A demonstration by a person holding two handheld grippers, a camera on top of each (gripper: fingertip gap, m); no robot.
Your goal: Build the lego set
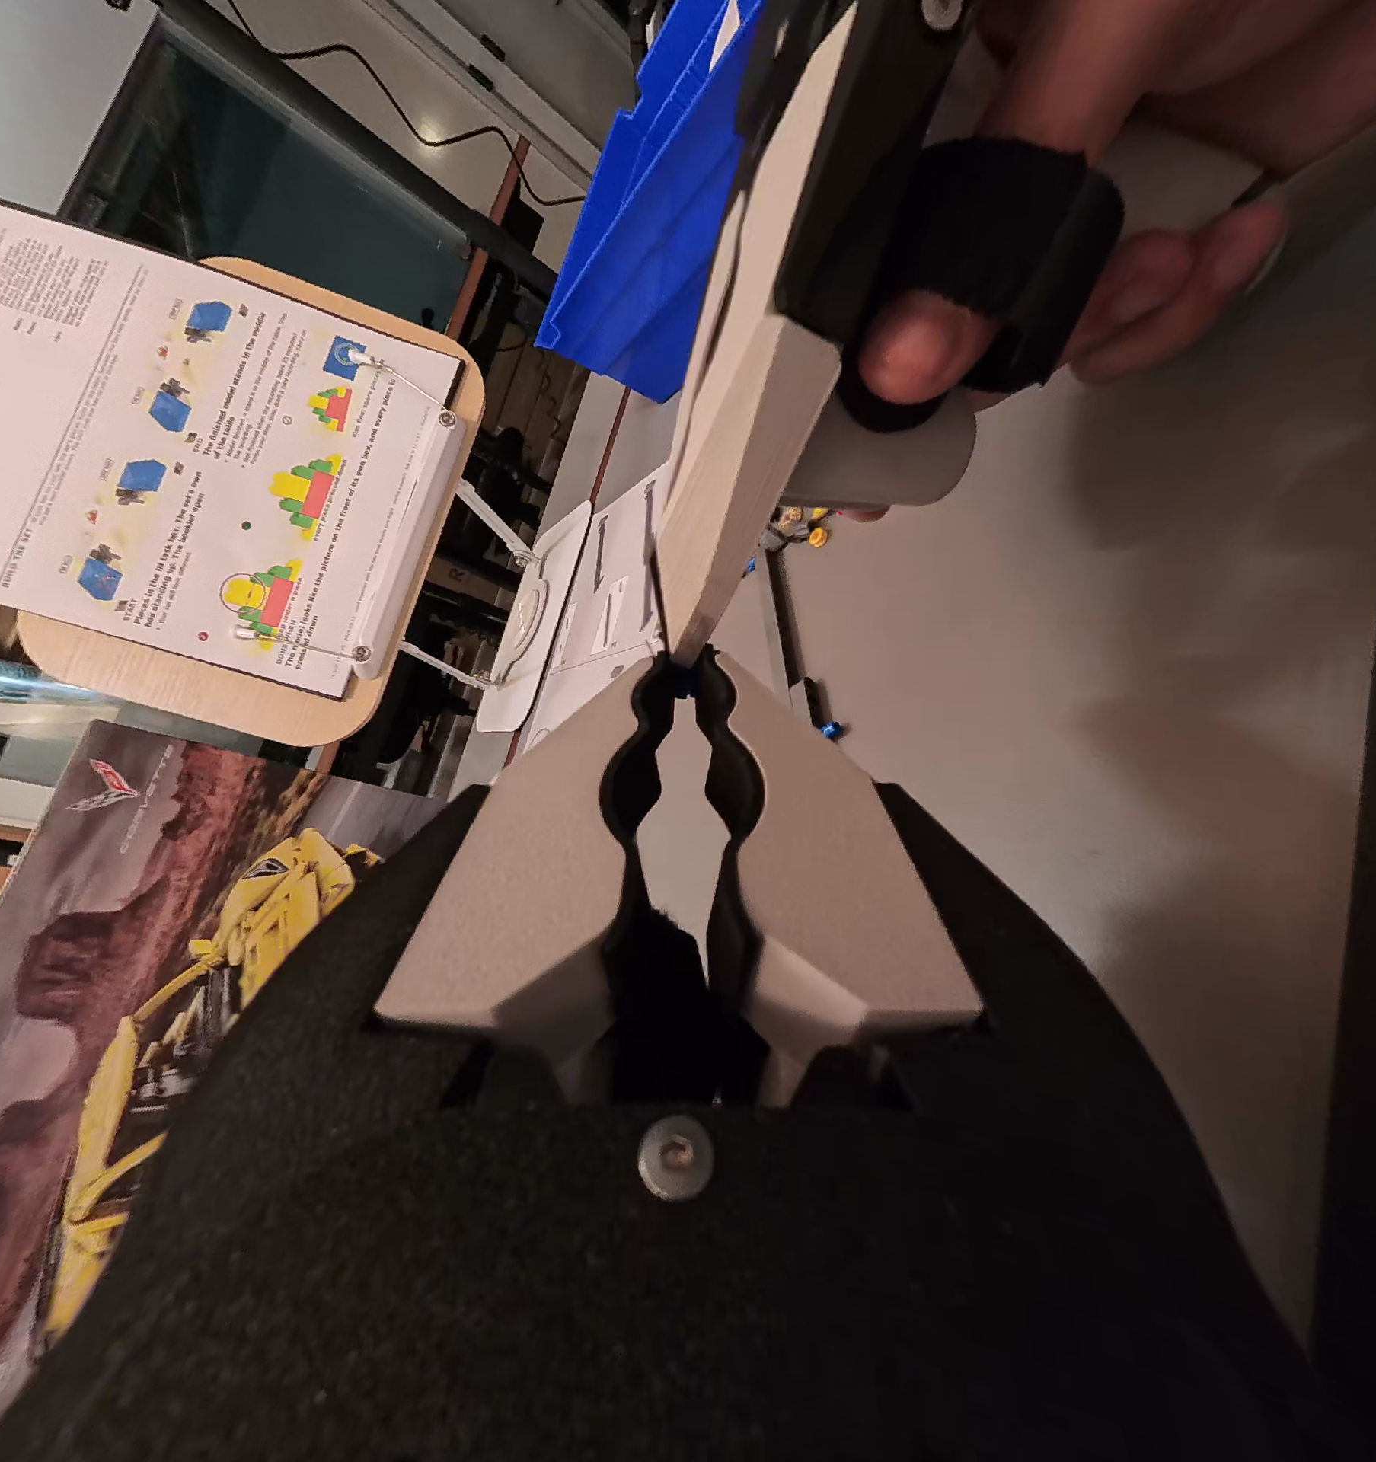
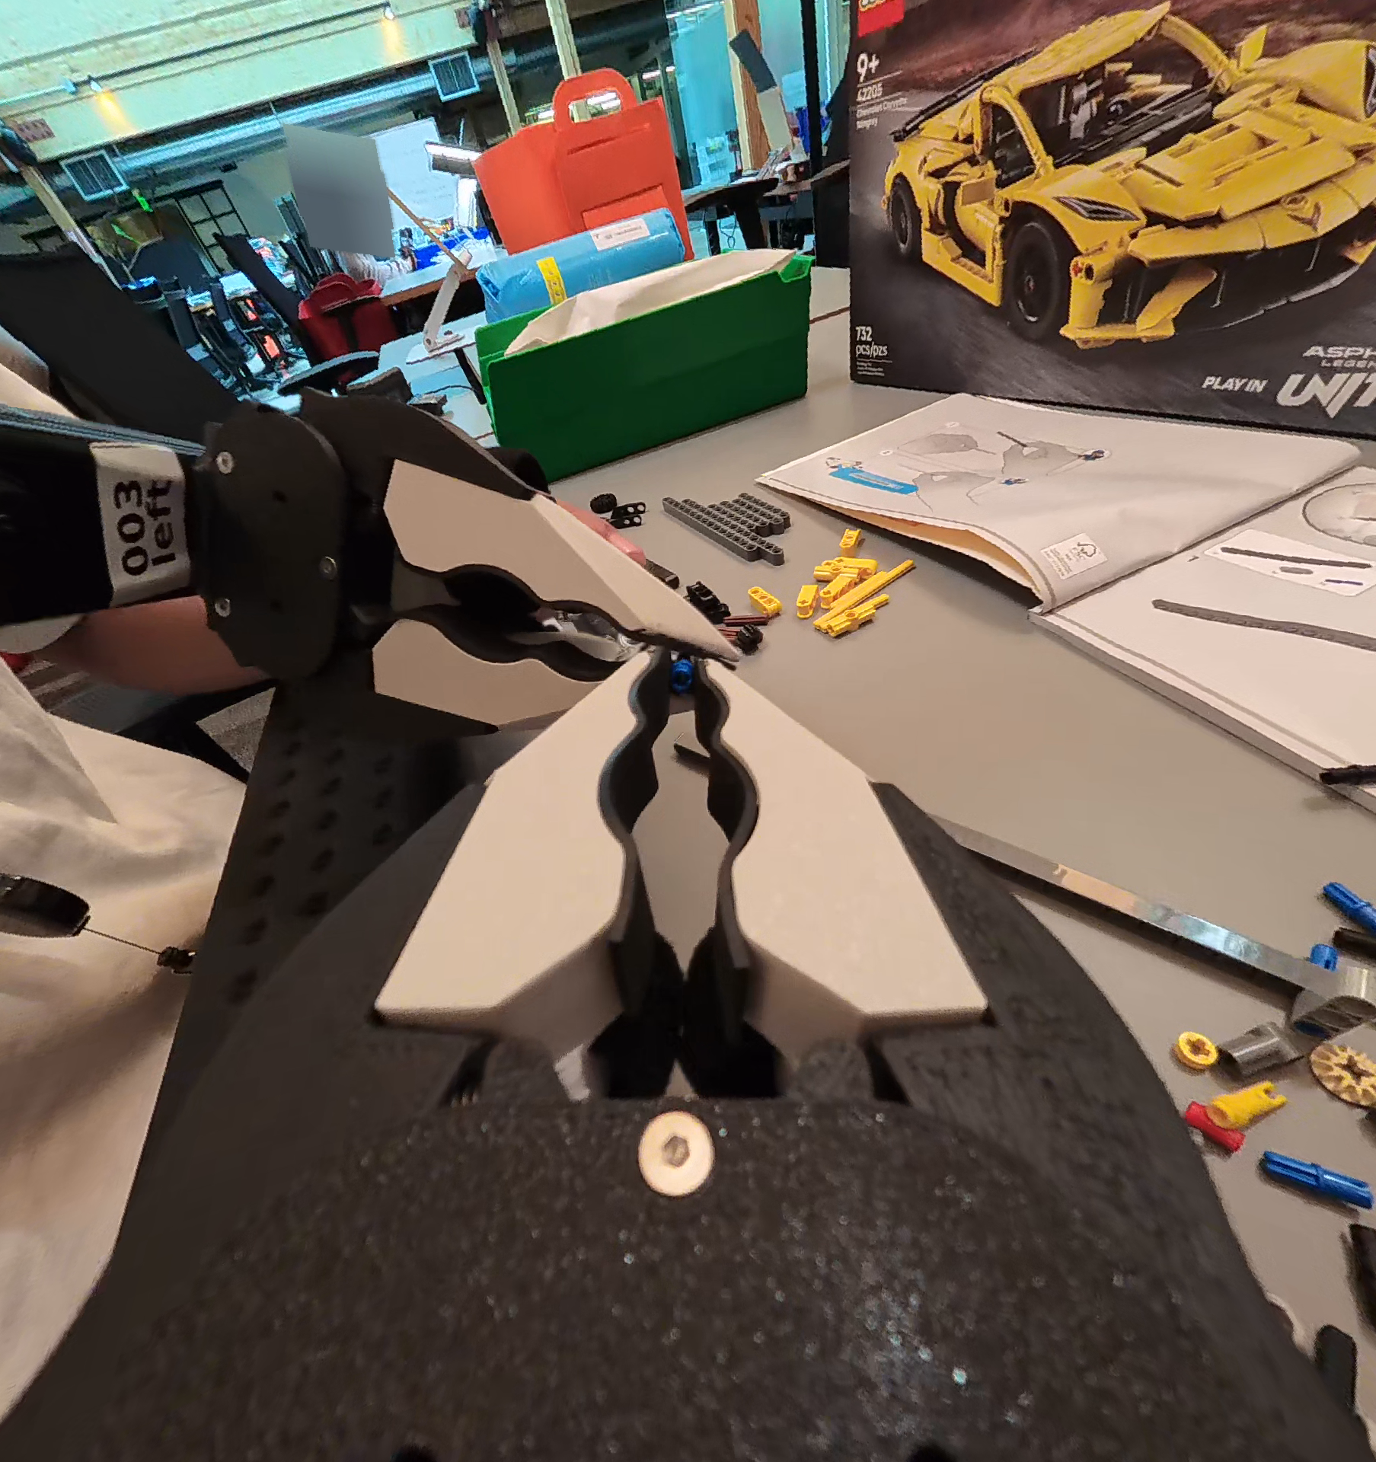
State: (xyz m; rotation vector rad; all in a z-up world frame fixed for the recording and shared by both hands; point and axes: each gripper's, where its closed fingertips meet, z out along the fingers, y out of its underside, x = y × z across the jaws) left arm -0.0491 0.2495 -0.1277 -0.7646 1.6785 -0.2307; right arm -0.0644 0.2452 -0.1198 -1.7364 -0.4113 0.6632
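right gripper (image 2: 683, 672) pinching a tiny blue pin (image 2: 680, 674), left gripper (image 2: 696, 645) tips nearly closed right against it, grip unclear, yellow pieces (image 2: 843, 589) farther back on counter (image 2: 985, 728)

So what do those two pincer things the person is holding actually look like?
Both match. The right gripper has two pale grey wedge-shaped fingers lined with wavy black pads, on a speckled black body with a silver screw. The left gripper looks the same and carries a white label on its black handle. A black fabric strap loops over a finger. The person wears a light sleeve.
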